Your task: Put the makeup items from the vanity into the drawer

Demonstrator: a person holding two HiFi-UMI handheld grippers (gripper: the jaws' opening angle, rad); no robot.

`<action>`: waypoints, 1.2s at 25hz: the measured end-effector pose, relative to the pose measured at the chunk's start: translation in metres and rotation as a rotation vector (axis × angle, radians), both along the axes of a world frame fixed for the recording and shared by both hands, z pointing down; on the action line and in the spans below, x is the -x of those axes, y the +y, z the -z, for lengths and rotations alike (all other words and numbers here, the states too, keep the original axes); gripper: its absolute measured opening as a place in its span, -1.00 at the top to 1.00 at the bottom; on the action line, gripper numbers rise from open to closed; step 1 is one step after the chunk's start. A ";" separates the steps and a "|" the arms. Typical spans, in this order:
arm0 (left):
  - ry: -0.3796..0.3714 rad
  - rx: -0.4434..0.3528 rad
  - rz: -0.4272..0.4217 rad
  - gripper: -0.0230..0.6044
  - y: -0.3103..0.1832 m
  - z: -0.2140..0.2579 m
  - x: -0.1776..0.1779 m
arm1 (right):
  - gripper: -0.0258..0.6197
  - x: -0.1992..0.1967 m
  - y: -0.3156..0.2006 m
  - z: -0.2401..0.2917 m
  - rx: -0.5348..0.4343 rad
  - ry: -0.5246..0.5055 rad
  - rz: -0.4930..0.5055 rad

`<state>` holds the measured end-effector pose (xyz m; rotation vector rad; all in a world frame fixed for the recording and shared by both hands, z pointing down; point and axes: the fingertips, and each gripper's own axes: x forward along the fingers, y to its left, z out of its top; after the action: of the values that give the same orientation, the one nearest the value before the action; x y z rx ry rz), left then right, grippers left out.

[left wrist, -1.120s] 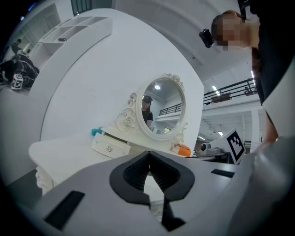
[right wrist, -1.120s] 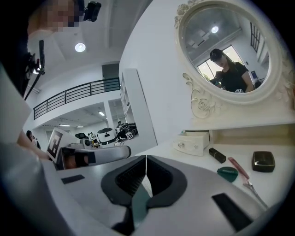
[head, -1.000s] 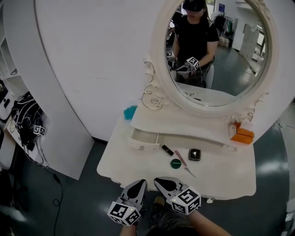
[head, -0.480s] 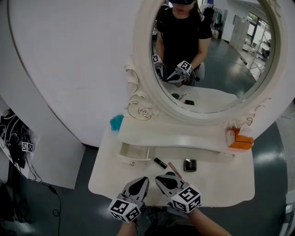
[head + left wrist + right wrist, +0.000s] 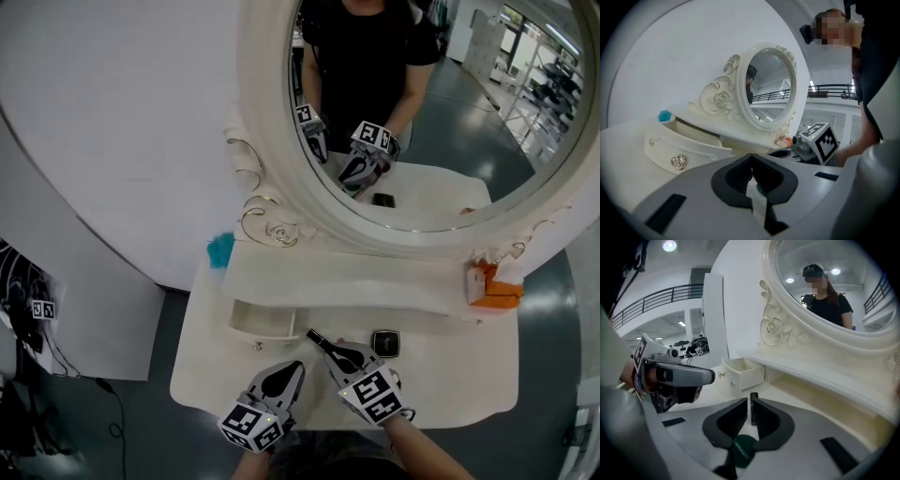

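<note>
A black lipstick tube [image 5: 318, 339] lies on the white vanity top [image 5: 450, 366], right of the open drawer [image 5: 262, 323]. A square black compact [image 5: 385, 343] sits further right. My right gripper [image 5: 337, 353] is shut and empty, its tips just short of the lipstick [image 5: 753, 401], which shows beyond the slit between the jaws. A green round compact [image 5: 743, 448] lies under this gripper [image 5: 751, 403]; the head view hides it. My left gripper [image 5: 290, 369] is shut and empty at the table's front edge, below the drawer [image 5: 684, 145]. Its tips [image 5: 751, 157] meet.
A large oval mirror [image 5: 422, 112] stands behind a raised shelf [image 5: 356, 272]. An orange item [image 5: 492, 286] sits at the shelf's right end, a teal one [image 5: 221, 248] at its left end. A white wall panel [image 5: 84, 169] and dark floor lie to the left.
Both grippers have moved forward over the table's front edge and lower. The right gripper now covers the green compact and pink pencil, with its tips by the lipstick. The items have not moved.
</note>
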<state>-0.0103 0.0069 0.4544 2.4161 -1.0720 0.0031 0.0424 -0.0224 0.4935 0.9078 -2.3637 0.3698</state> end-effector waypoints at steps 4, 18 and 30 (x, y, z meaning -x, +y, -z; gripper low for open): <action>-0.014 0.032 0.022 0.88 0.003 -0.006 0.009 | 0.69 0.002 -0.007 -0.015 0.018 0.106 0.067; -0.045 0.065 -0.113 0.88 -0.009 -0.010 0.019 | 0.59 0.008 -0.016 -0.050 0.180 0.256 0.103; -0.022 0.076 -0.183 0.88 -0.017 -0.007 0.043 | 0.59 0.005 -0.015 -0.026 0.227 0.162 -0.037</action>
<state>-0.0535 -0.0104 0.4610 2.4417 -0.8406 0.1298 0.0372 -0.0376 0.5192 0.8419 -2.1098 0.5466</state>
